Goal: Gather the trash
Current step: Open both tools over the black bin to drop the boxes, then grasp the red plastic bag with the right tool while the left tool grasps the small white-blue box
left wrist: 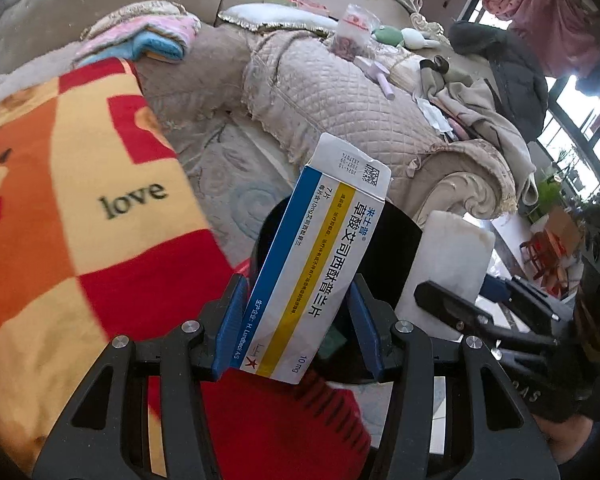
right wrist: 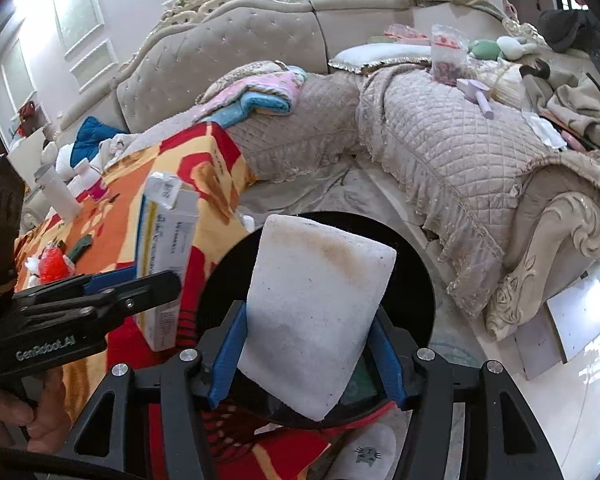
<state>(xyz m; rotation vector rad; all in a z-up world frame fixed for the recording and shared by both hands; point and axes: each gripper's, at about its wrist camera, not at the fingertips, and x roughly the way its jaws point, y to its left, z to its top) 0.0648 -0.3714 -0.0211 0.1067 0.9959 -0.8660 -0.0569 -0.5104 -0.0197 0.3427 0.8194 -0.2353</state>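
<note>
The black bin (right wrist: 416, 280) mouth is left open below; it is flanked by the blanket-covered worktop (right wrist: 204, 168) and sofa (right wrist: 460, 160).

Bright window daylight, glare at right, fisheye-bent edges, slight motion blur.

bin (right wrist: 412, 264) interior: hidden by foam block (right wrist: 320, 320) | medicine box (left wrist: 312, 264) small print: unreadable
</note>
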